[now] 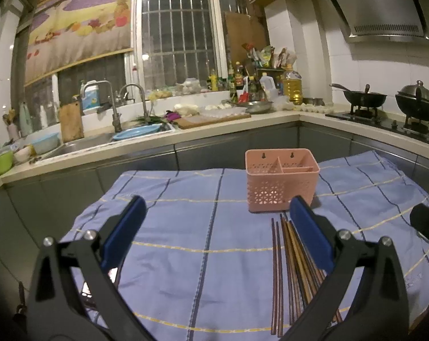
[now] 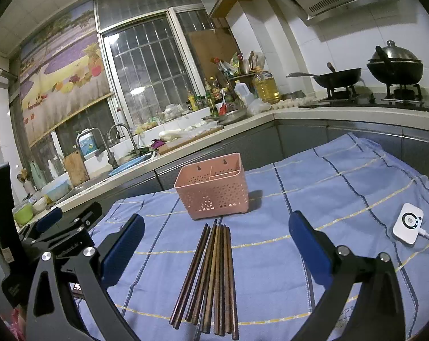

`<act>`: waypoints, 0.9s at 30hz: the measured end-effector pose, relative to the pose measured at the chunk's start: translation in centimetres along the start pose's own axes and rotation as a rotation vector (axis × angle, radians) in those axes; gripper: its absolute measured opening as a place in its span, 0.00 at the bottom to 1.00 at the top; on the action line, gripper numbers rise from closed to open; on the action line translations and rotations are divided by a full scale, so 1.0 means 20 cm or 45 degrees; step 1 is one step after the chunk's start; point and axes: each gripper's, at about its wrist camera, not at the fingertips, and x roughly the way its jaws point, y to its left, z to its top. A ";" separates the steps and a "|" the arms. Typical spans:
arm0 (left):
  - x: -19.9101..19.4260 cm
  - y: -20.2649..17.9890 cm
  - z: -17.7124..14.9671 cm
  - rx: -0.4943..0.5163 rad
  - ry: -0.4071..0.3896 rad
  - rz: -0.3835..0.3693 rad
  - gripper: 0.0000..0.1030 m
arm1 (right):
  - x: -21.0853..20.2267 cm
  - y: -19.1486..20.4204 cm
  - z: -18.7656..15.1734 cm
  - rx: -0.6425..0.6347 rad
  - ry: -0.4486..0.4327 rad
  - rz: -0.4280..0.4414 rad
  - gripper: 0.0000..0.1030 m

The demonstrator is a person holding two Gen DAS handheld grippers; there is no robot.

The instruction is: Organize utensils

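Observation:
Several brown wooden chopsticks (image 2: 211, 275) lie side by side on the blue checked cloth (image 2: 322, 199), just in front of a pink perforated utensil holder (image 2: 214, 191) with three empty compartments. My right gripper (image 2: 216, 244) hovers open above the chopsticks, nothing between its blue pads. In the left wrist view the chopsticks (image 1: 291, 270) lie right of centre, partly behind the right pad, and the holder (image 1: 281, 183) stands beyond them. My left gripper (image 1: 214, 227) is open and empty over bare cloth (image 1: 186, 227). The left gripper's body (image 2: 61, 230) shows at the right view's left edge.
A white round-dial device (image 2: 408, 223) with a cable lies on the cloth at the right. Behind the table runs an L-shaped counter with a sink (image 1: 80, 142), a cutting board (image 1: 211, 119), bottles and a stove with two pots (image 2: 396, 68). The right gripper's tip (image 1: 428, 223) enters the left view's right edge.

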 end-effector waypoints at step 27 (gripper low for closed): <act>-0.03 -0.01 0.00 -0.001 -0.036 -0.014 0.94 | 0.00 0.00 0.00 0.003 0.004 0.002 0.97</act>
